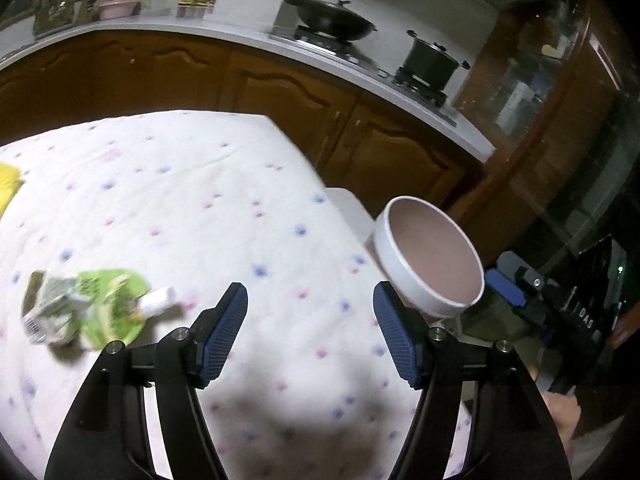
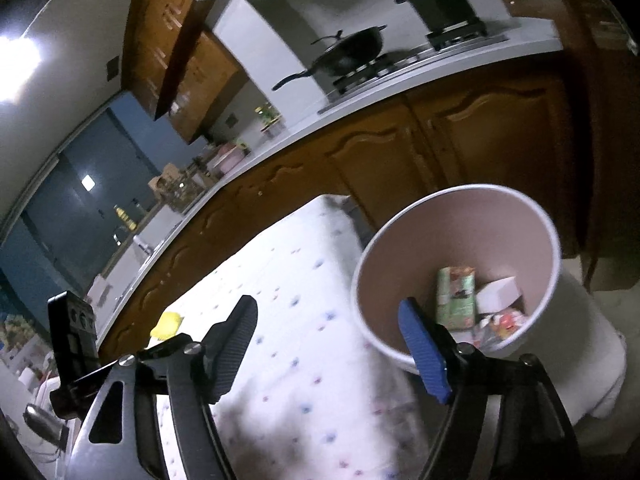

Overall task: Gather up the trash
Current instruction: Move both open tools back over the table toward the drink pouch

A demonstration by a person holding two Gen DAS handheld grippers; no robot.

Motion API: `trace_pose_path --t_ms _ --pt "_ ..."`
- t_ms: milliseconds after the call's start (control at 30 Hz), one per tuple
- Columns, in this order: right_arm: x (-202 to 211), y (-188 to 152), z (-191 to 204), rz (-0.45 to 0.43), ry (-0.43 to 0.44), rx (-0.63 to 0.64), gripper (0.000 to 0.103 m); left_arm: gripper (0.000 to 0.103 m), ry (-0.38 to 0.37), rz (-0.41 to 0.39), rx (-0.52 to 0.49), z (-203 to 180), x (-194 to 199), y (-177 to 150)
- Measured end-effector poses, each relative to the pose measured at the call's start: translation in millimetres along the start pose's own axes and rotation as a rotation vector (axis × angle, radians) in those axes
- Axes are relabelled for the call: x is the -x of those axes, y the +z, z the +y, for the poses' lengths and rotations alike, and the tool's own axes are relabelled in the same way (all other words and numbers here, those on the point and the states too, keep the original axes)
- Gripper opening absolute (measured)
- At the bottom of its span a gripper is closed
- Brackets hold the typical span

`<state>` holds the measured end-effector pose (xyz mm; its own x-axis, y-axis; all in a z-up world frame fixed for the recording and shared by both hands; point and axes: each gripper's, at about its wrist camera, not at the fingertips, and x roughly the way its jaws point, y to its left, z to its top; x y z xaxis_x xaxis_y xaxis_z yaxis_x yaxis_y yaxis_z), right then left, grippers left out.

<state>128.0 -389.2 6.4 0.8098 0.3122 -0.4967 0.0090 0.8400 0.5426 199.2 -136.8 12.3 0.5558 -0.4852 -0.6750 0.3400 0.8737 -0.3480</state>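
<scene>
A white round bin [image 2: 536, 240] with a pinkish inside stands just past the table's right edge; in the right wrist view a green packet [image 2: 456, 296], a white box [image 2: 498, 292] and other scraps lie in it. My right gripper [image 2: 328, 326] is open and empty, beside the bin's rim. In the left wrist view the same bin [image 1: 404, 256] sits behind the right finger. My left gripper [image 1: 310, 302] is open over the dotted white cloth [image 1: 192, 200]. Left of it lie a green wrapper [image 1: 112, 304], a crumpled printed packet [image 1: 52, 312] and a small white tube [image 1: 158, 300].
A yellow thing [image 1: 8, 186] lies at the cloth's far left edge, also seen as a yellow thing [image 2: 170, 324] in the right wrist view. Brown cabinets [image 1: 280, 92] and a counter with a wok [image 1: 332, 20] and a pot [image 1: 430, 62] run behind the table.
</scene>
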Motion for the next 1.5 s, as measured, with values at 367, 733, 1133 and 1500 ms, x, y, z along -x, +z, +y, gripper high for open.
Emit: trace_pose_path --t_ms 367,733,1133,1500 --pt "-21 -29 41 0.065 0.068 0.051 0.09 0.082 0.101 -0.034 0.052 55 43 -36" --pt "-42 -52 95 0.115 0.149 0.152 0.096 0.087 0.243 -0.11 0.068 108 99 -65" --pt "-72 -80 163 0.217 0.264 0.338 0.096 0.089 0.38 -0.195 0.171 183 162 -90" --pt "-100 -100 210 0.305 0.312 0.491 0.096 0.092 0.397 -0.164 0.253 244 179 -105"
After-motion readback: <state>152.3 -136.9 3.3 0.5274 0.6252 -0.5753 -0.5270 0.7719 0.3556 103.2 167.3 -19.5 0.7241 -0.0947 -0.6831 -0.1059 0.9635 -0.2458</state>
